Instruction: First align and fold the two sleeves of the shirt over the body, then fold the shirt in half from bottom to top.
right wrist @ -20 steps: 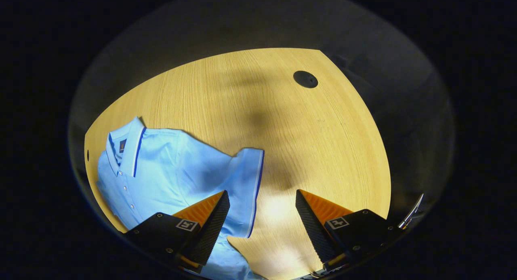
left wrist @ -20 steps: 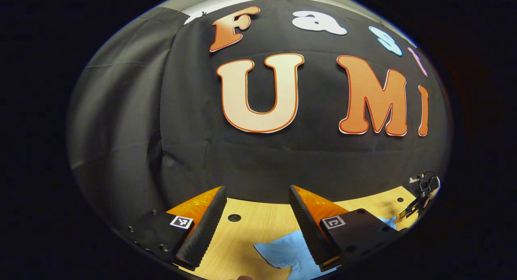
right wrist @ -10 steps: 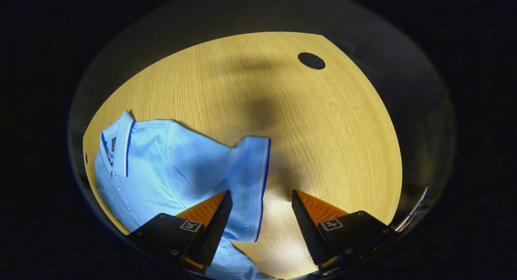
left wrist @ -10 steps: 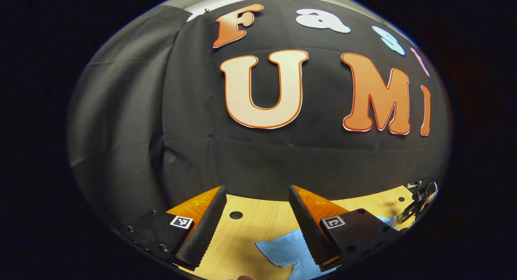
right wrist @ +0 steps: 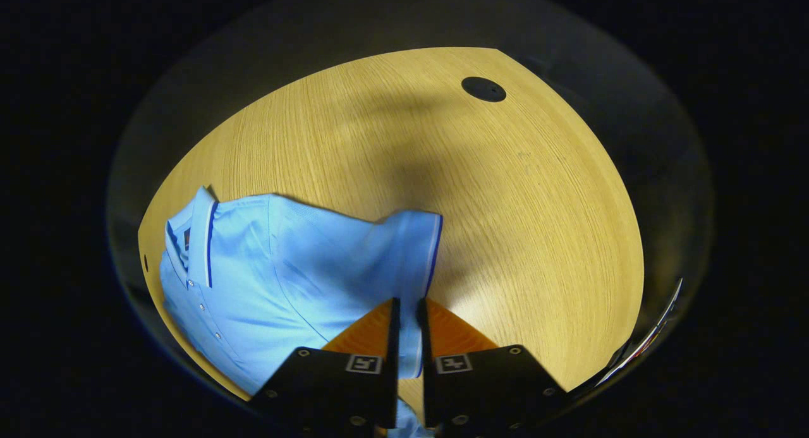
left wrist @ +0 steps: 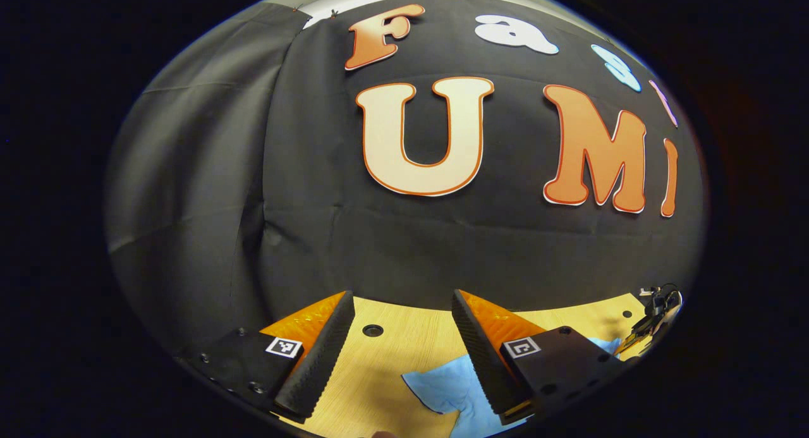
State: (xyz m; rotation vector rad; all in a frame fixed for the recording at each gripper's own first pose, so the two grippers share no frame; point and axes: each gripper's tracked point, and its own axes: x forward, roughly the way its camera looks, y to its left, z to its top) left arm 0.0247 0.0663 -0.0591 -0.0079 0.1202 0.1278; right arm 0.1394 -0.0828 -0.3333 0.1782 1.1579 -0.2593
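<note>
A light blue polo shirt [right wrist: 284, 267] of fine knit lies flat on the pale wood-grain table [right wrist: 505, 223], buttoned placket and ribbed collar at the far left of the right gripper view, the collar edged with a dark blue stripe. Its short sleeve [right wrist: 411, 255] reaches out to the right of the body, ending in a cuff trimmed with a white and a dark blue line. The right gripper [right wrist: 405, 308] sits at the near end of that cuff, its two ridged wedge-shaped fingers drawn almost together with the cuff edge pinched between them. Beyond the sleeve a round dark hole [right wrist: 483, 89] is cut in the tabletop.

In the left gripper view, the left gripper [left wrist: 401, 302] stands wide apart and grips nothing (bare wood shows between the serrated fingers); a corner of the blue shirt [left wrist: 442, 387] lies just inside its right finger.
</note>
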